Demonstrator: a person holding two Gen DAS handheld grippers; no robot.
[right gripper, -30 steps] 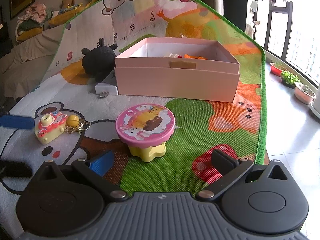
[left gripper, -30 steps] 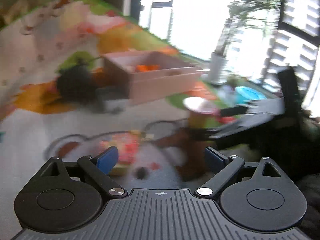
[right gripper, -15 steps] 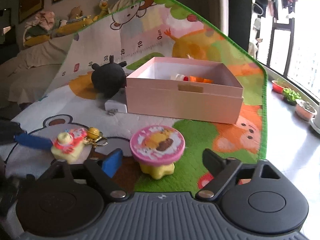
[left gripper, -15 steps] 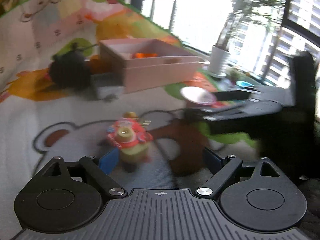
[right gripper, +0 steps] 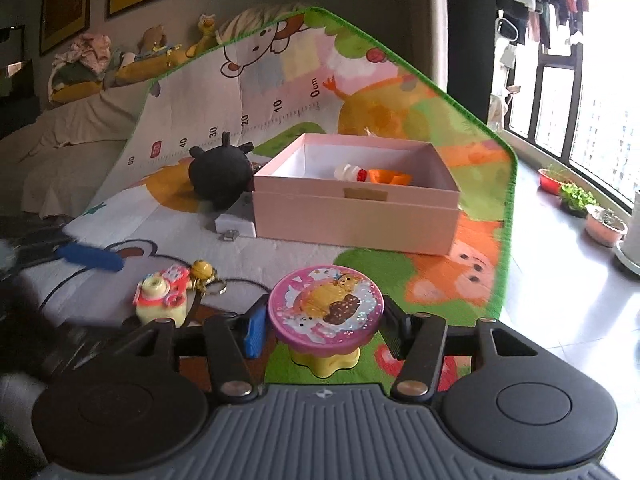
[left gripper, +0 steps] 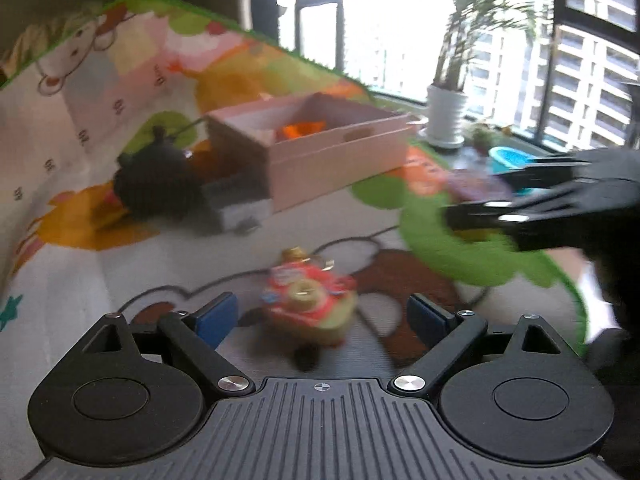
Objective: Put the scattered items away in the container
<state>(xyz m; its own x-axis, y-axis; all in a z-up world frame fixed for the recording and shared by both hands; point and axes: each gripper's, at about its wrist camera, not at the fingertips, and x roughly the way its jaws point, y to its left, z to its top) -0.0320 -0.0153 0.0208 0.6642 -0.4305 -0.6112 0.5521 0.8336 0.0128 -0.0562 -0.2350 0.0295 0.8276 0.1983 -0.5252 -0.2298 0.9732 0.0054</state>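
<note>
Right wrist view has the right hand-held gripper drawn narrow around the pink-topped toy stool: its blue pad sits against the round top's 9 o'clock edge and the dark finger at the 3 o'clock edge, though whether they press it firmly I cannot tell. Past the stool at 12 o'clock stands the pink box, open on top, with a small white bottle and an orange piece inside toward its far wall. At the box's 9 o'clock corner a black plush toy and a small grey case crowd its side; the near wall faces a bare strip of play mat. The mat's green edge runs down at 3 o'clock, with open tiled floor and potted plants beyond. The toy camera with its keyring lies on the mat at 9 o'clock of the stool, apart from it. Left wrist view, blurred, shows the left hand-held gripper spread wide, the toy camera between the two fingers with mat showing on both sides, touching neither. The right hand-held gripper appears at 2 o'clock there, and the box at 12 o'clock
</note>
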